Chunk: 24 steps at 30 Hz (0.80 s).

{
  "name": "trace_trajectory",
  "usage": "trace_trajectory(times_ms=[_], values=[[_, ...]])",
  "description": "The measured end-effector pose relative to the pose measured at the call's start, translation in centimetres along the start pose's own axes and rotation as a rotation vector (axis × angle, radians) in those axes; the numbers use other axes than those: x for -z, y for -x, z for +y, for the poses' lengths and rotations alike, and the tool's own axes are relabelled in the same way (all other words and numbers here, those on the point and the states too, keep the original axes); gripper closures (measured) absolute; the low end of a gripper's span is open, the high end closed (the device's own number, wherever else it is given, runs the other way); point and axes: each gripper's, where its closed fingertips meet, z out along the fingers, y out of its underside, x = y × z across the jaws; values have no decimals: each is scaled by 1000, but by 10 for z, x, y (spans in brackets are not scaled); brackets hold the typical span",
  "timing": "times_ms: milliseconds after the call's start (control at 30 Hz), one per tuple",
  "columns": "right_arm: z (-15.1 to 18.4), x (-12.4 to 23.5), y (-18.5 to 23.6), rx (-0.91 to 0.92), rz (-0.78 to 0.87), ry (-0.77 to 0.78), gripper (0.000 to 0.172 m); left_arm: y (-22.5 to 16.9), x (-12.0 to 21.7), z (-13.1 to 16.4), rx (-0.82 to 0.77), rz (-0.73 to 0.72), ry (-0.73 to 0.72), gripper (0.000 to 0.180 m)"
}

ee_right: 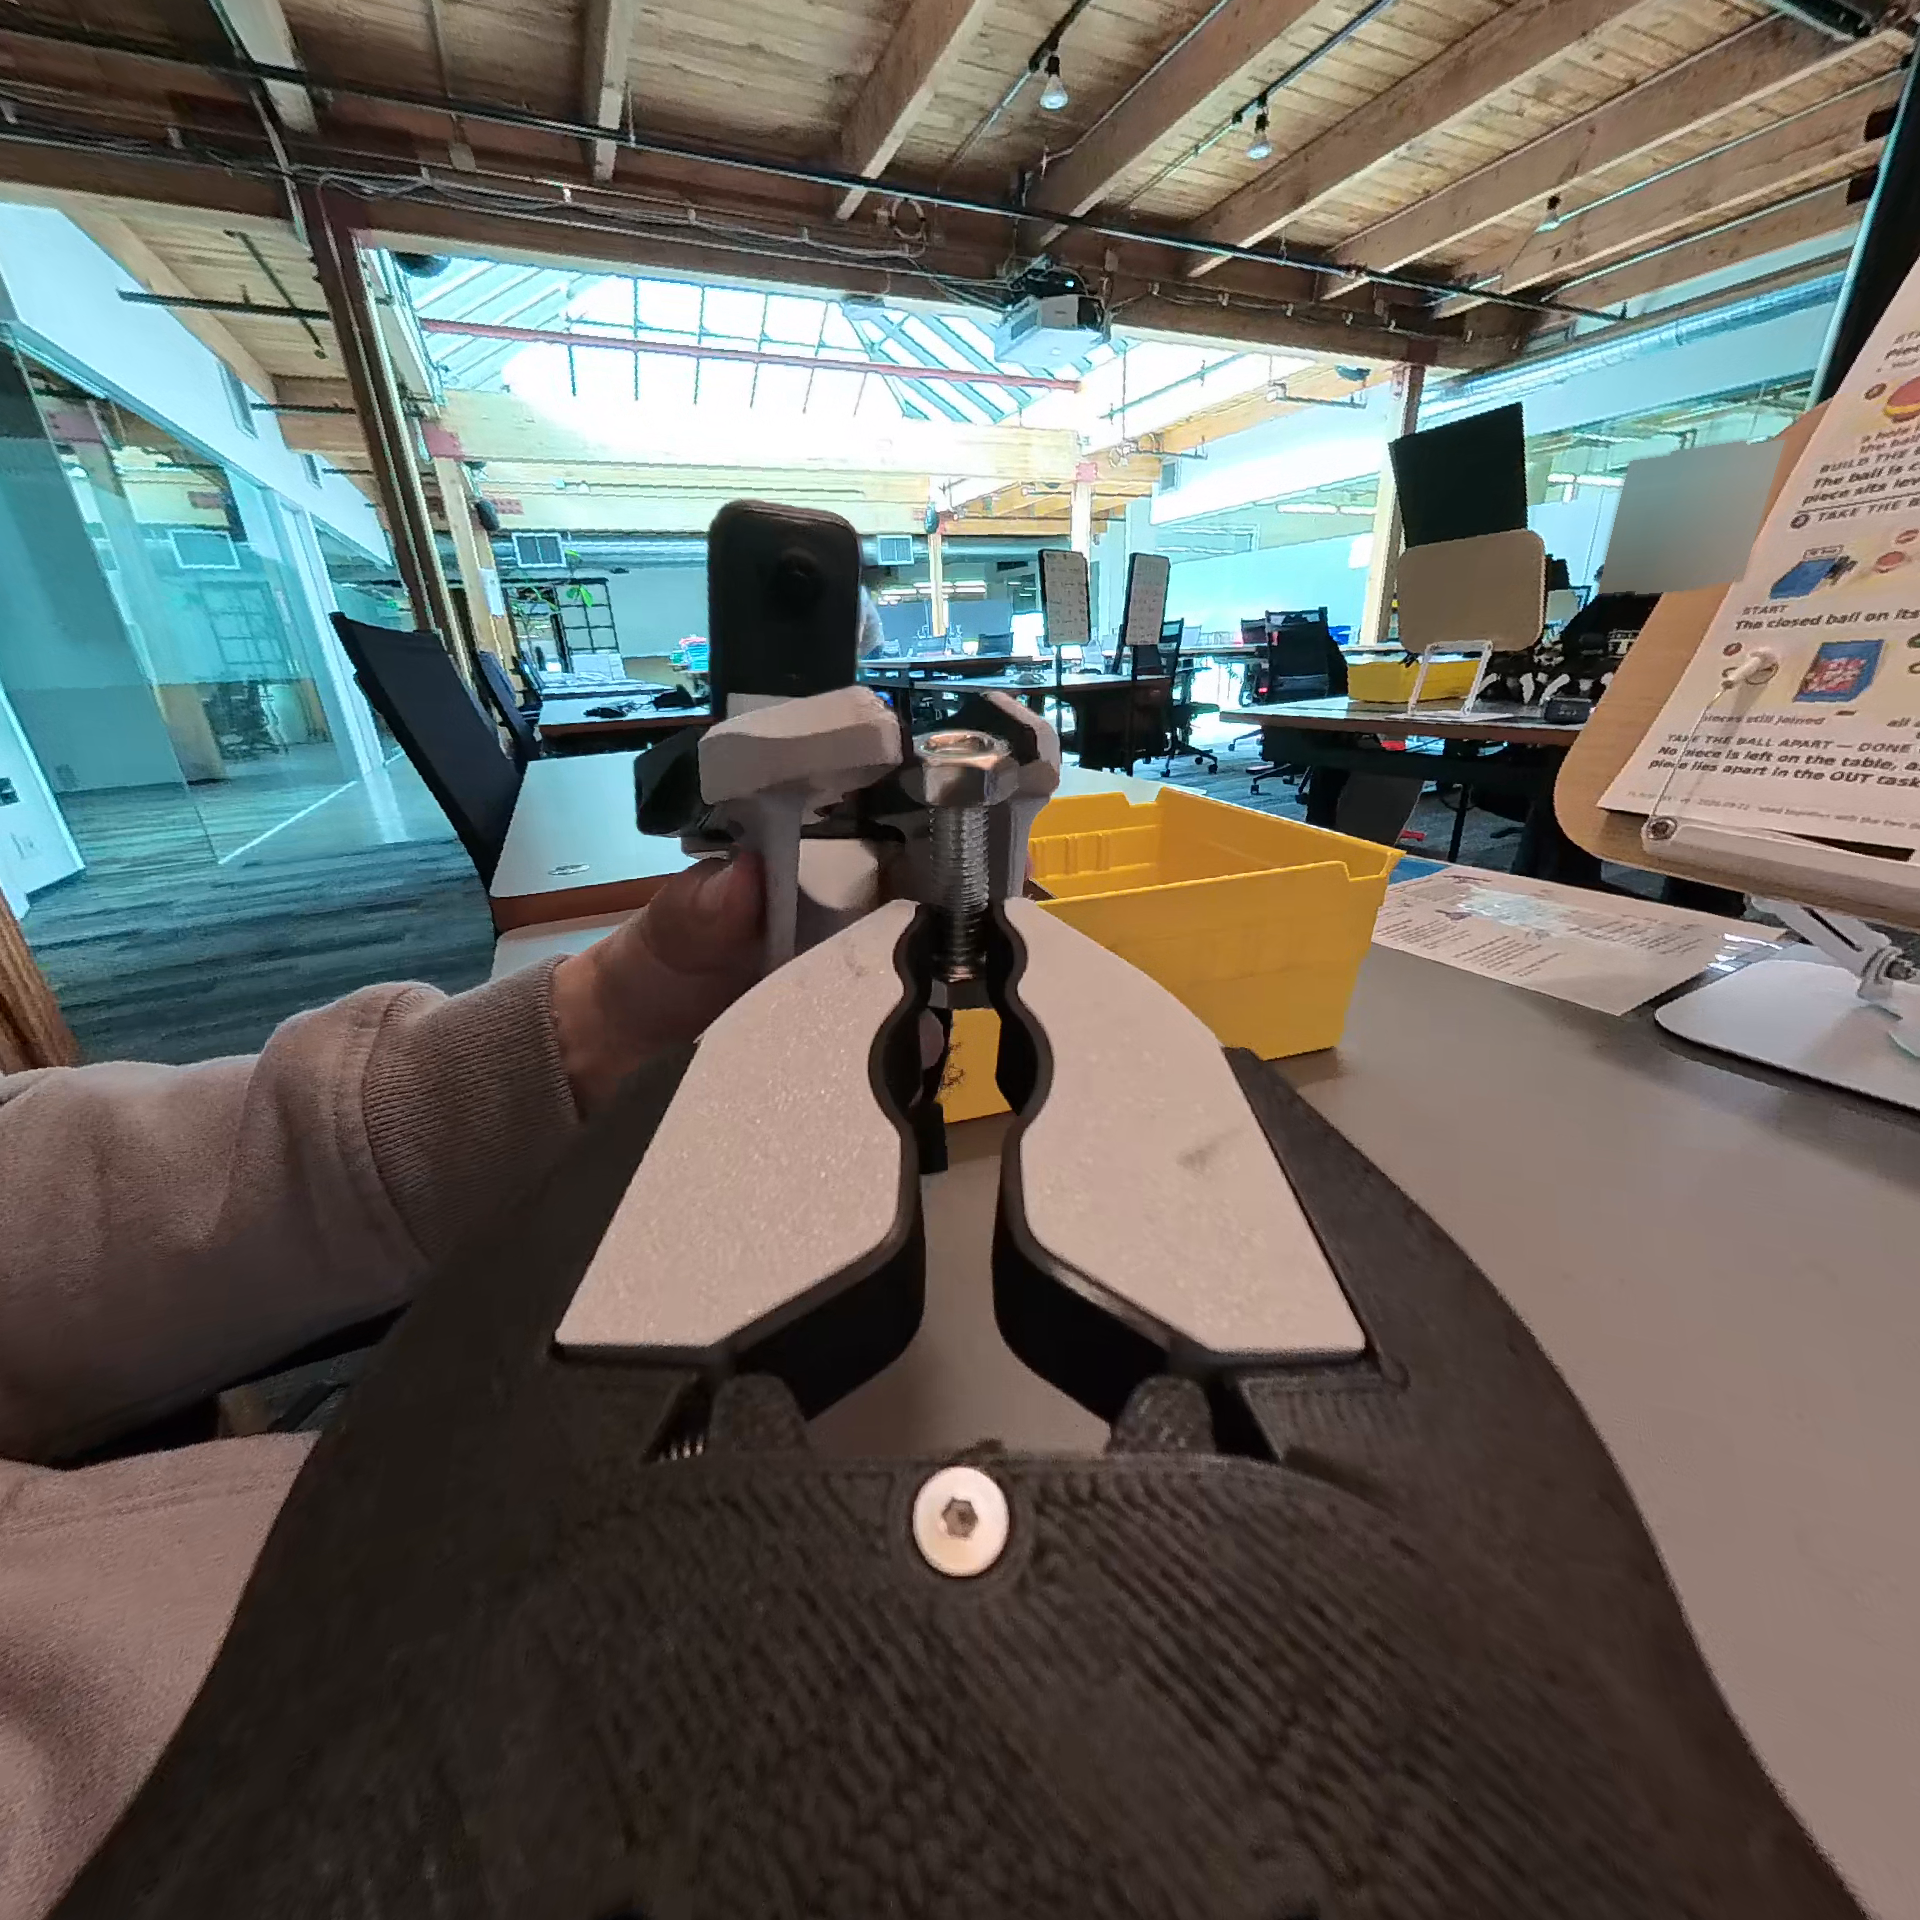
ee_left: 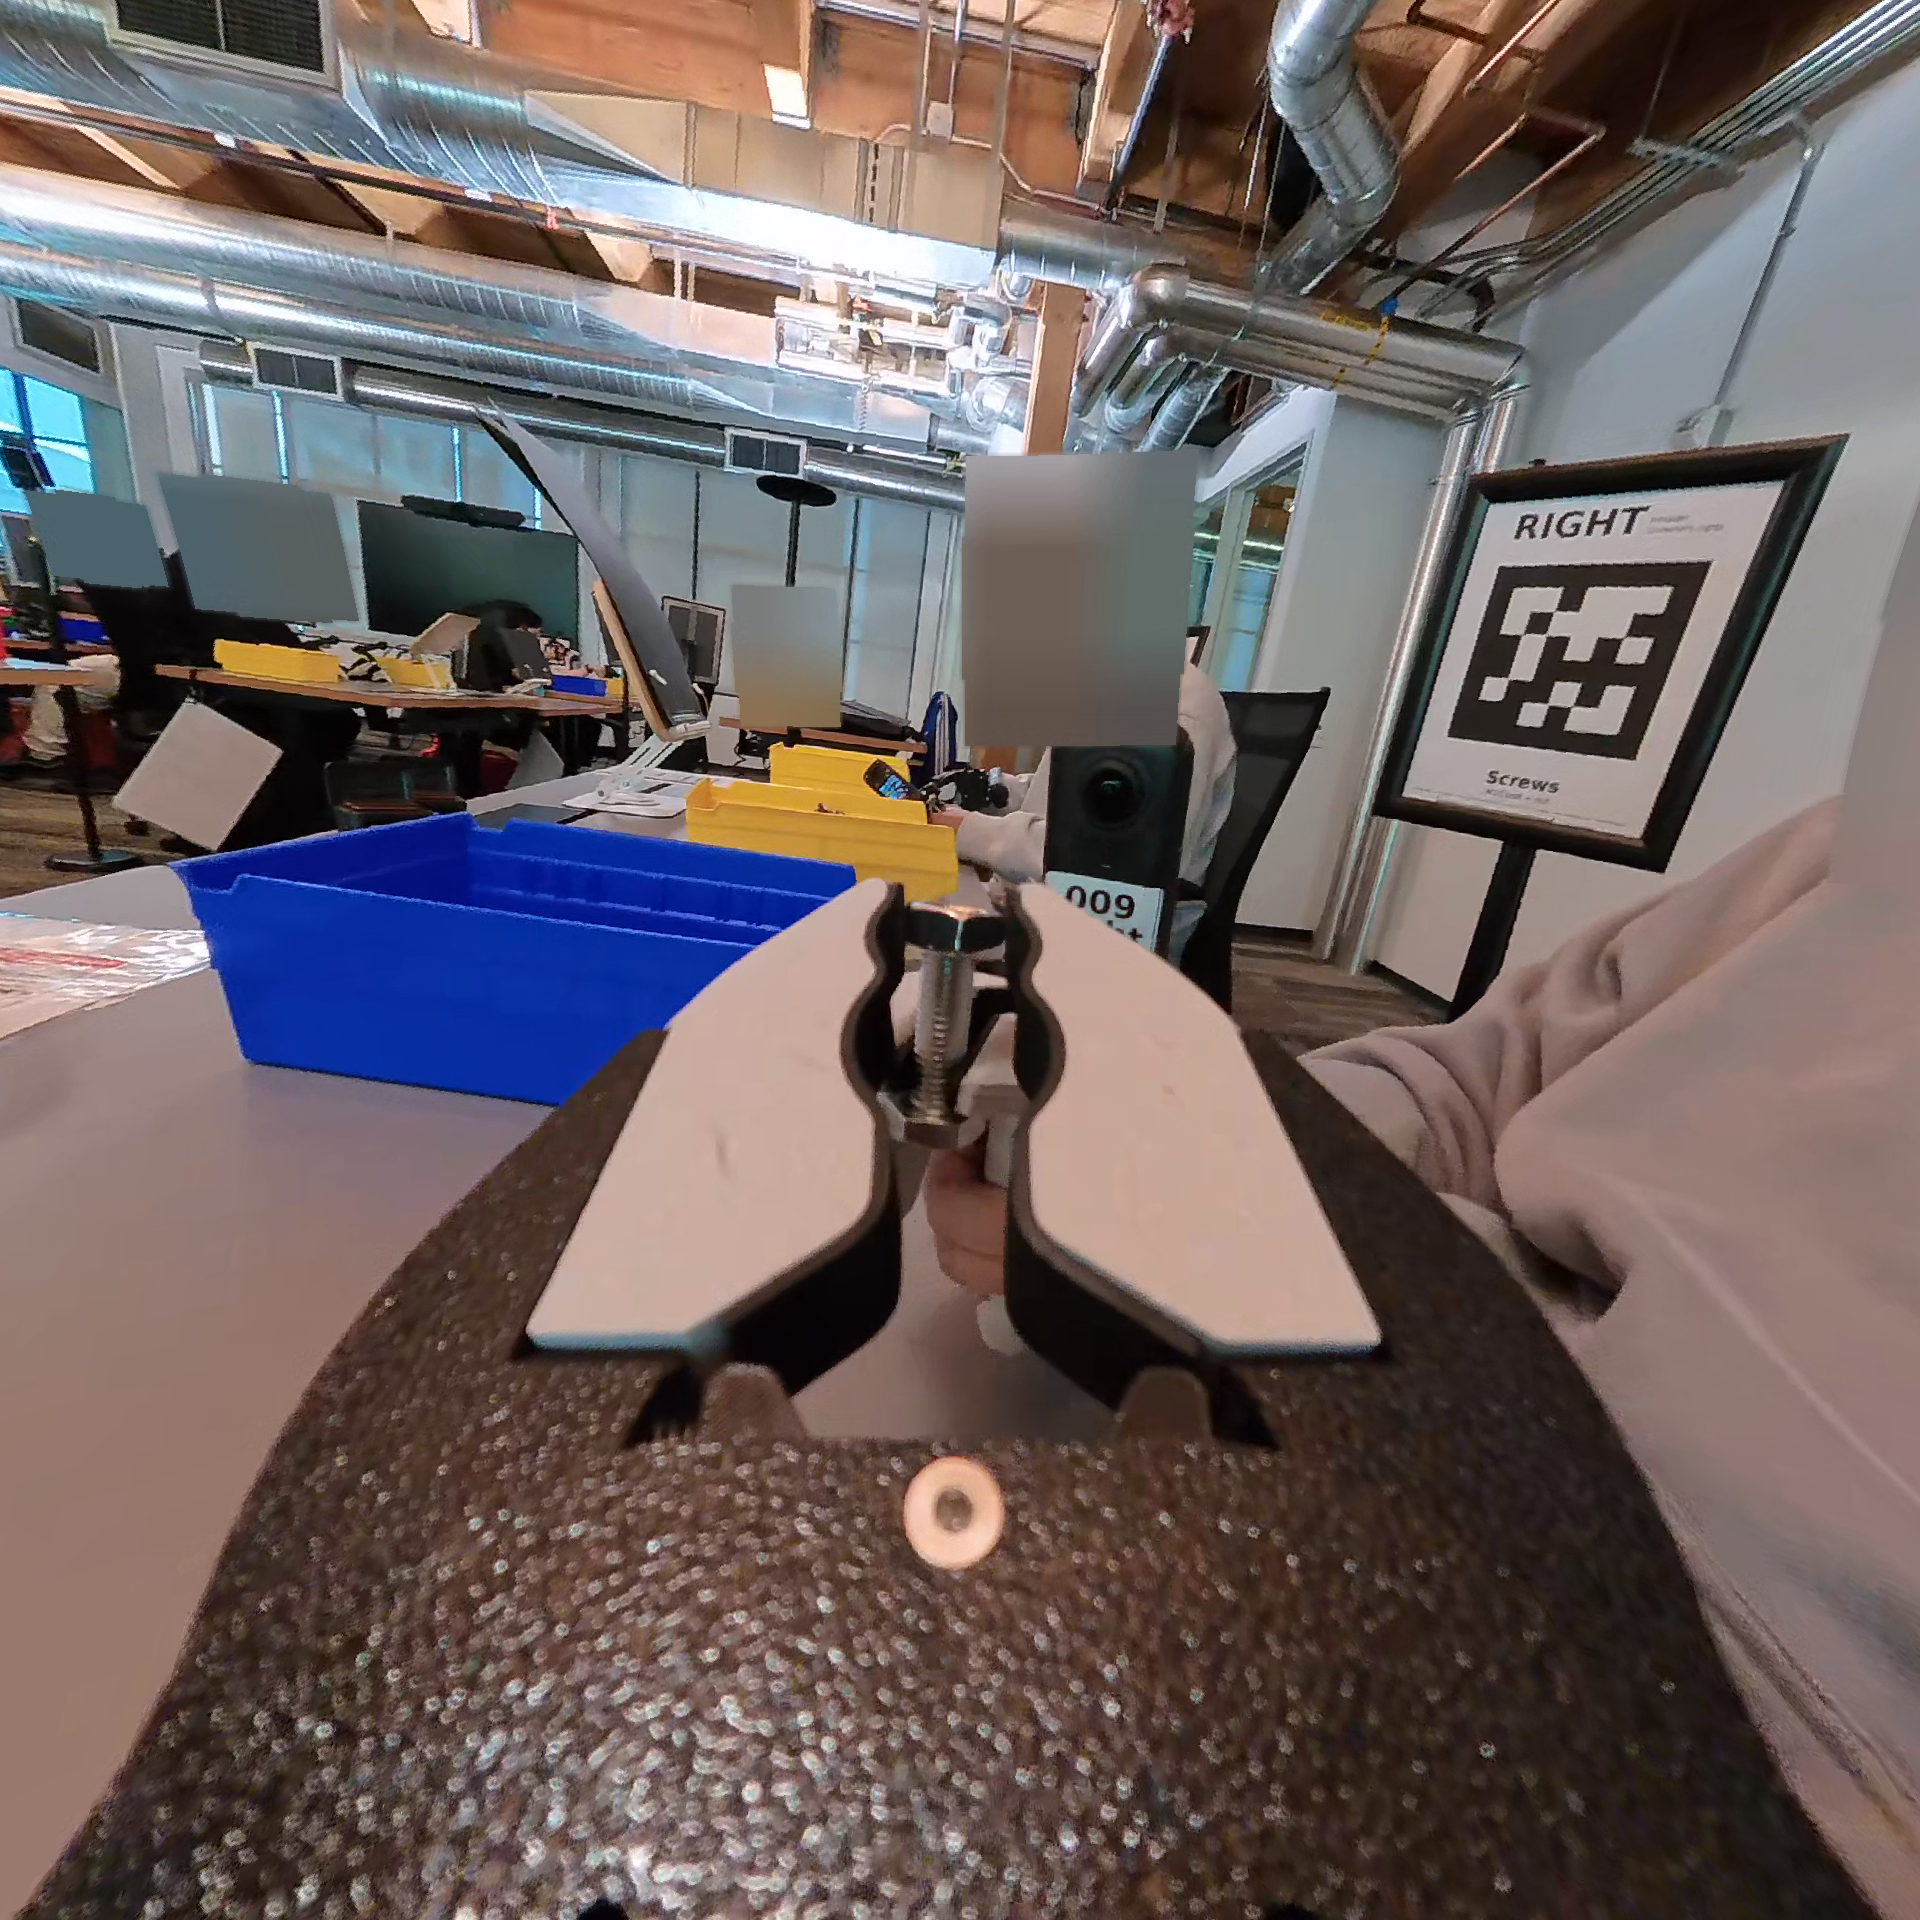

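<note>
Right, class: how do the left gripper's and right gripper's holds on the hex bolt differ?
The left gripper clamps the hex bolt by its head, while the right gripper clamps the threaded end. The left gripper's fingertips stand farther apart, around the wider head, than the right gripper's do on the thread. Both are shut on the same bolt.

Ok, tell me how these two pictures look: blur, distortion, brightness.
Left wrist view: wide-angle bending curves the ceiling ducts; the bolt between the fingers is sharp, while the hand behind it is smeared. Right wrist view: the skylight is blown out to white; the bolt is crisp, the other gripper's fingers slightly blurred.
</note>
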Motion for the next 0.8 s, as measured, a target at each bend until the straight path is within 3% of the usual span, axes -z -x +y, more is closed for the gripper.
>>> trace_trajectory(times_ms=[800], values=[[0, 1, -4, -4, 10, 50, 163, 5, -3, 8, -139, -91, 92, 158]])
